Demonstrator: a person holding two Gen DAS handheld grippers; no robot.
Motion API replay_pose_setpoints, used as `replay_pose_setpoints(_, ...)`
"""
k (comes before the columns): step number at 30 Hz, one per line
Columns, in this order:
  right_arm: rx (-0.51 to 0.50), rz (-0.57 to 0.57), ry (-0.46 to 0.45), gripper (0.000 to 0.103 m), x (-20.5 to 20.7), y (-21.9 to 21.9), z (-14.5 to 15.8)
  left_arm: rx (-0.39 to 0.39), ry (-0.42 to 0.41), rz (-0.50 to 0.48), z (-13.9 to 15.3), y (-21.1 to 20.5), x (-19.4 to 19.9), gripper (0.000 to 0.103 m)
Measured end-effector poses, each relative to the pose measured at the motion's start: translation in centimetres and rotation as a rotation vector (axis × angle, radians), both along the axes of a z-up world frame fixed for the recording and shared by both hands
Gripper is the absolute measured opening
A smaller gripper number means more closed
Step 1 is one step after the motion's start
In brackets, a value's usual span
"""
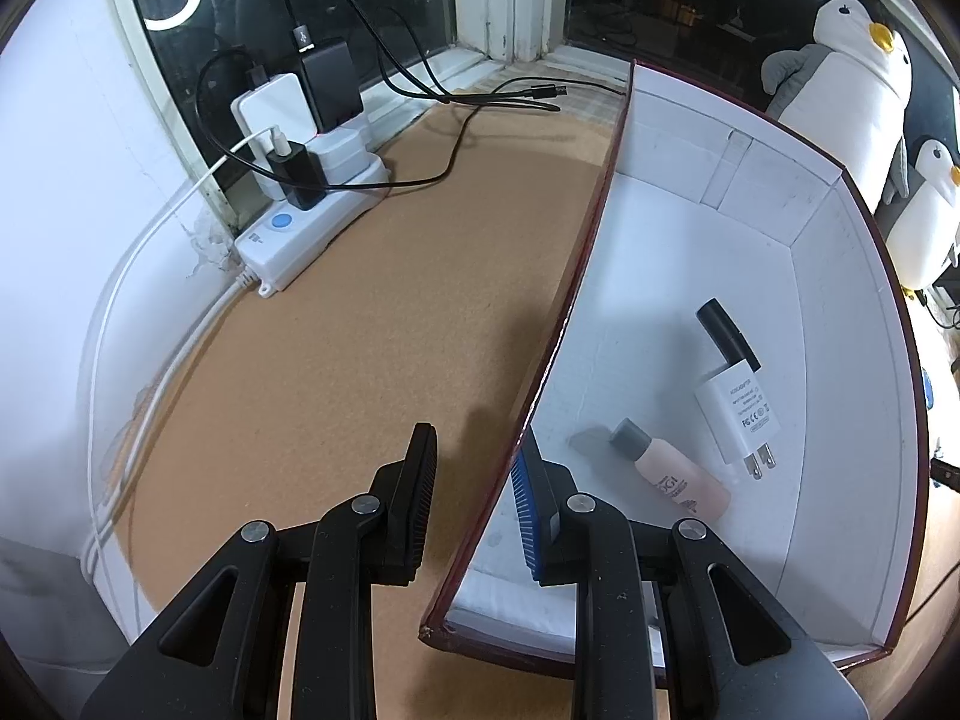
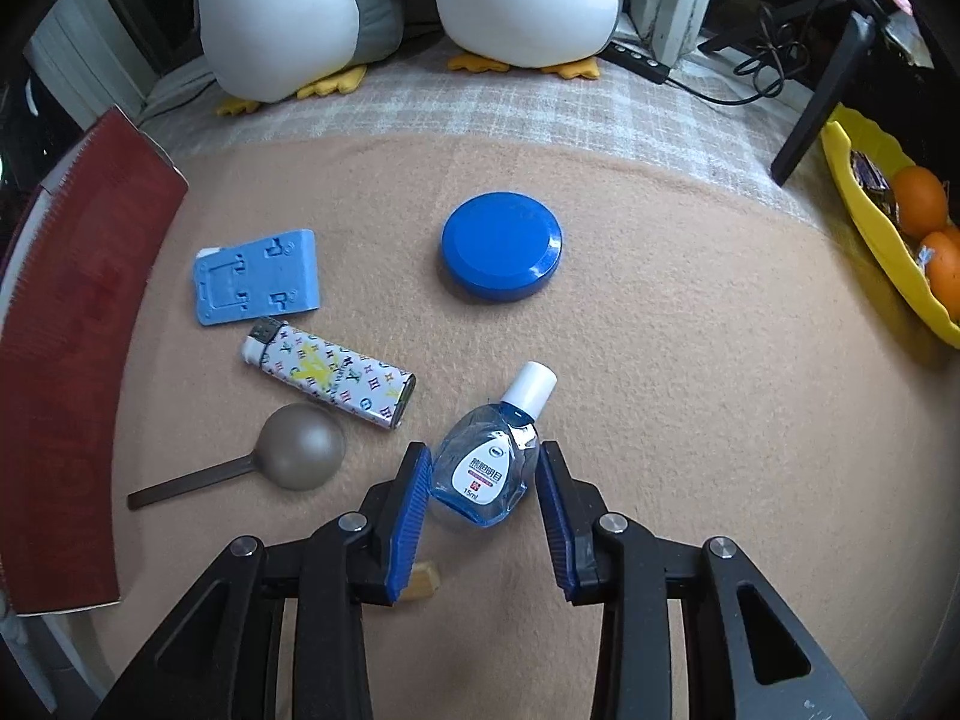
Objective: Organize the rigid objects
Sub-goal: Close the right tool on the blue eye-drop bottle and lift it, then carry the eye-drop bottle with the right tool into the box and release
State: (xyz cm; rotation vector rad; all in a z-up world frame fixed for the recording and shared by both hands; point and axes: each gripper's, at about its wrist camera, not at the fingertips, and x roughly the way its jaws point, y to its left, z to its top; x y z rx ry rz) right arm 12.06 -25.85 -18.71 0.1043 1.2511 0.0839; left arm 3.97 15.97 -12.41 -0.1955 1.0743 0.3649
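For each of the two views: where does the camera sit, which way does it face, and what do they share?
Left wrist: on the left gripper, looking steeply down along its fingers, which straddle the box wall; pink bottle and white charger lie inside.
Right wrist: on the right gripper, facing steeply down at the eye-drop bottle between its blue pads.
Shared: the red-sided box, plush penguins and tan mat.

Blue round lid (image 2: 503, 246); monogram-patterned lighter (image 2: 329, 373); pink bottle (image 1: 675, 471); dark-red box (image 1: 834, 324), white inside.
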Motion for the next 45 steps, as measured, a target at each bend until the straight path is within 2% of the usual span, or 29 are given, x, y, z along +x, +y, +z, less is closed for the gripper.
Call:
replay_pose_setpoints(6,0.035,0.031,-0.095,0.032,-1.9,1.2,4.1,-0.002,-0.003,-0.007,-0.1,0.1,0.1,0.025)
replay_pose_setpoints(14,0.106,0.204,-0.217,0.032,-3.3,9.5,10.0,-0.018,-0.008,-0.016,-0.5,0.4,0.8,0.026)
replay_pose_setpoints(20,0.153,0.354,-0.266,0.032,-4.6,16.3,12.9,-0.021,-0.019,-0.033,-0.8,0.2,1.1,0.016)
replay_pose_setpoints(26,0.172,0.470,-0.252,0.032,-5.1,21.4,12.9,-0.018,-0.026,-0.042,-0.9,0.2,1.1,0.016)
replay_pose_setpoints(32,0.136,0.587,-0.232,0.032,-7.2,25.4,11.8,-0.019,-0.031,-0.043,-1.0,0.2,1.1,0.015)
replay_pose_setpoints(39,0.092,0.660,-0.210,0.032,-8.4,27.6,10.1,-0.019,-0.032,-0.042,-1.0,0.1,1.0,0.015)
replay_pose_setpoints(45,0.075,0.679,-0.198,0.032,-8.2,28.6,9.4,-0.020,-0.033,-0.042,-1.0,0.1,0.9,0.015)
